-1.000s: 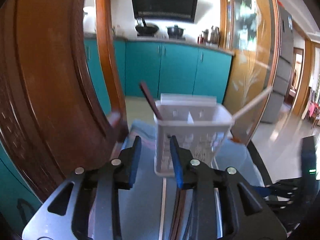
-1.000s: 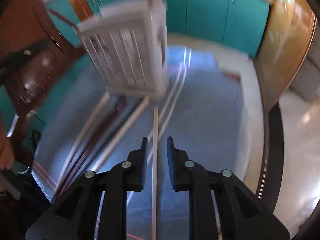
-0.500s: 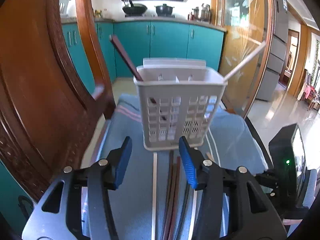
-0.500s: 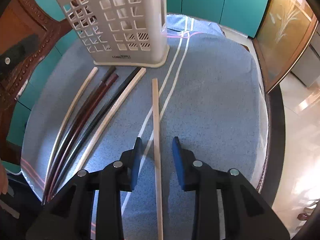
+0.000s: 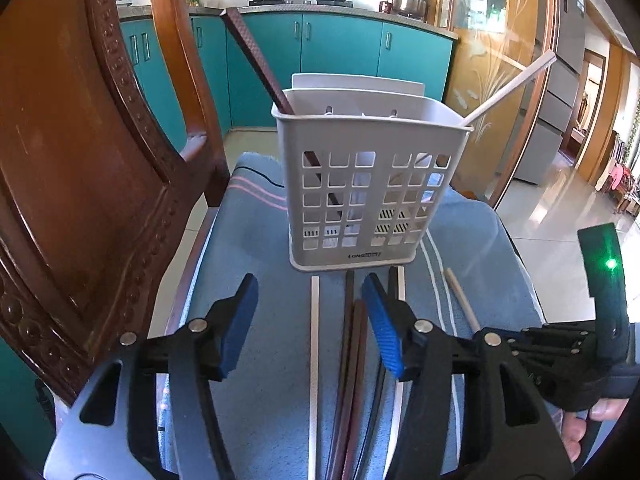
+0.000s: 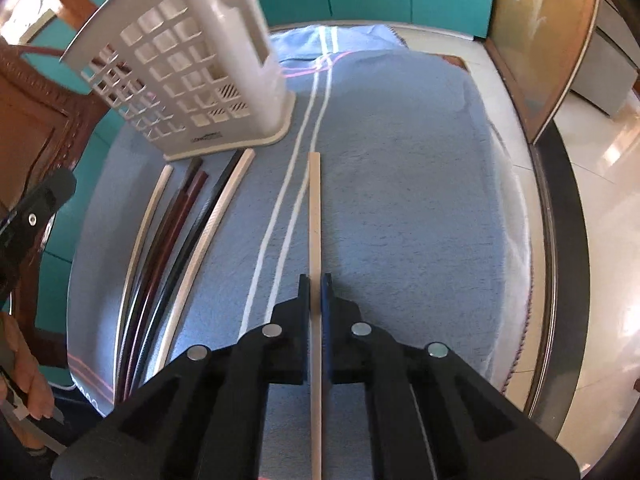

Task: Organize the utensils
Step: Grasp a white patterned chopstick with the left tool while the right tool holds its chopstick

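Fuzzy blue cloth (image 6: 400,184) bears slim square-edged wooden chopstick (image 6: 314,216), right hand-held gripper (image 6: 315,292) pinching.

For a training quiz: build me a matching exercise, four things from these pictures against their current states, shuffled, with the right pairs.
Things:
1. left gripper
2. right gripper
3. brown chopstick
4. white chopstick

States:
A. lies flat on the blue cloth
B. shut on the light wooden chopstick
C. open, holding nothing
D. leans in the white basket

Pairs: 1-C, 2-B, 3-D, 4-A
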Demonstrator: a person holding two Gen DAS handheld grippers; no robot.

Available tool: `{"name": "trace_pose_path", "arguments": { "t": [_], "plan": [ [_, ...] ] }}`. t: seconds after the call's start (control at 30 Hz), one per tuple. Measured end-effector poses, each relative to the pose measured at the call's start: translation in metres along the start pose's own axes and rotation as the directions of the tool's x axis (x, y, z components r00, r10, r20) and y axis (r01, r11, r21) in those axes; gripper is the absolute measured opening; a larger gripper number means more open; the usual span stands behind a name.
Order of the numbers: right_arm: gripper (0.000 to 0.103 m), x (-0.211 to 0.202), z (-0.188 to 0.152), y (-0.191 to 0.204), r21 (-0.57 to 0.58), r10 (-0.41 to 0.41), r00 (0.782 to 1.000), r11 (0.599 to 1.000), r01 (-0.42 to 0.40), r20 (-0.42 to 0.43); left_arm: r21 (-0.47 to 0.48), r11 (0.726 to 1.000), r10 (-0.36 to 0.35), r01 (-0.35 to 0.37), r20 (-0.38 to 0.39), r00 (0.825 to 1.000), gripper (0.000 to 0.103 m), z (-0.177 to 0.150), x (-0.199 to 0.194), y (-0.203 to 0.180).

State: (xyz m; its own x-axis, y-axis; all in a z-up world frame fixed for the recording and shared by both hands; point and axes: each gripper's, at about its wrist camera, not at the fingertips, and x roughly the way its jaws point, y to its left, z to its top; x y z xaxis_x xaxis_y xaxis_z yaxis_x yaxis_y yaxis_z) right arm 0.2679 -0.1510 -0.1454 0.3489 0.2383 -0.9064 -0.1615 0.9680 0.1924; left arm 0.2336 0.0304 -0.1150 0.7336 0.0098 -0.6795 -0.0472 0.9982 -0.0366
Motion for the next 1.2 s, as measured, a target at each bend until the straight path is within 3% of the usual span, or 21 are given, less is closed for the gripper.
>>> {"name": "trace_pose_path", "arguments": {
  "t": [0.5,0.87,0.93,1.0,1.2],
  "plan": [
    [0.008,-0.005,0.001,0.001,-0.020,-0.014,1.000,1.000,0.014,0.023,0.024,1.000,-0.015,0.017,-0.087,0.996,0.059,-0.014,0.017,-0.004],
    [0.012,-0.007,0.003,0.001,-0.021,-0.009,0.999,1.000,0.009,0.035,-0.012,0.999,-0.033,0.031,-0.208,0.978,0.059,-0.024,0.051,0.003],
    [0.012,-0.007,0.003,0.001,-0.020,-0.007,0.999,1.000,0.008,0.033,-0.003,1.000,-0.011,0.010,-0.226,0.974,0.055,-0.025,0.060,0.002],
    [0.012,-0.007,0.003,0.000,-0.019,0.000,0.999,1.000,0.000,0.032,-0.015,1.000,0.015,-0.020,-0.246,0.969,0.038,-0.027,0.070,0.004],
    [0.017,-0.006,0.004,0.006,-0.054,-0.035,0.998,0.998,0.038,0.049,-0.020,0.998,0.053,-0.061,-0.288,0.956,0.037,-0.032,0.088,0.005]
  ]
}}
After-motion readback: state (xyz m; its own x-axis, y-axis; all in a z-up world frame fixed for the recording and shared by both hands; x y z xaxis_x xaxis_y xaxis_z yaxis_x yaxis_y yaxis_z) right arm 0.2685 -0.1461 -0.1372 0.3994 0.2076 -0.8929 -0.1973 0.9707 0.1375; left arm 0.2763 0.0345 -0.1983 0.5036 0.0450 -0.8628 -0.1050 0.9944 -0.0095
